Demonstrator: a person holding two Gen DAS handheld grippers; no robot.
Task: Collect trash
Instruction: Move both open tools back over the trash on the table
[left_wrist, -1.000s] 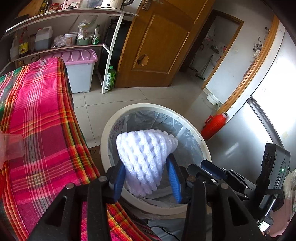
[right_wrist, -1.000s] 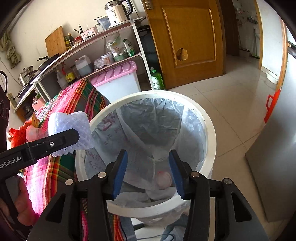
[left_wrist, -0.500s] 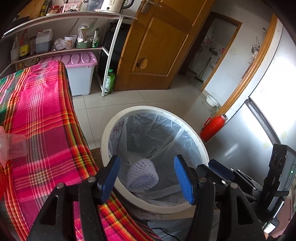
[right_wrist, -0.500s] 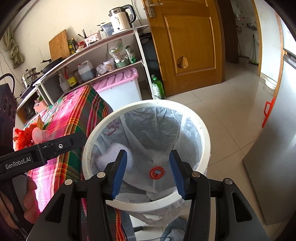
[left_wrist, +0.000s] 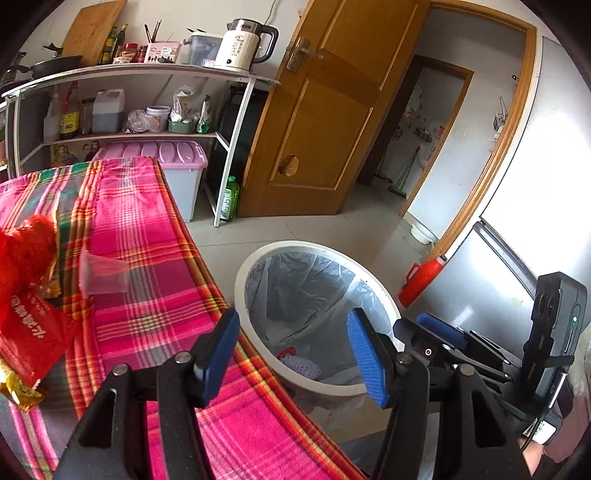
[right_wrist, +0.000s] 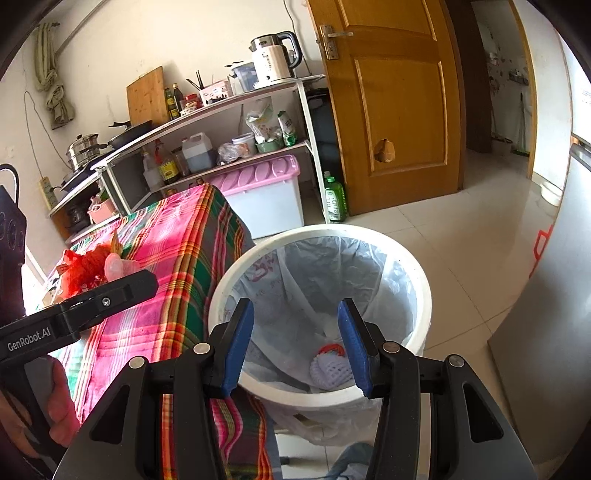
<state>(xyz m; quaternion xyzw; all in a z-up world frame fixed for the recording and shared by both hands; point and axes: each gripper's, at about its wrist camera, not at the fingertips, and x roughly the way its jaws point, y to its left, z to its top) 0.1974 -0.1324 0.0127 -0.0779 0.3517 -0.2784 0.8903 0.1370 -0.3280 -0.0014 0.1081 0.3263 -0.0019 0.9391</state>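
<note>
Left hand-held gripper (left_wrist: 293, 350): its blue pads stood wide apart with nothing between them; it hung above the near rim of the trash bin, at the edge of the counter.
Right hand-held gripper (right_wrist: 295, 341): its jaws were also wide and held nothing; it pointed down into the trash bin from the near side.
Trash bin (right_wrist: 424, 291): a white round bin with a thin clear bag as liner, standing on the tiled floor just beside the counter.
White foam net (right_wrist: 330, 371): it lay at the bottom of the trash bin, next to a small red ring-shaped thing (right_wrist: 331, 349).
Counter (left_wrist: 155, 229): it stood to the left of the trash bin, covered with a pink checked cloth.
Clear plastic cup (left_wrist: 103, 273): it lay on its side on the counter, well apart from the trash bin.
Red wrappers (left_wrist: 29, 325): they lay further left of the trash bin than the cup, near the counter's left edge.
</note>
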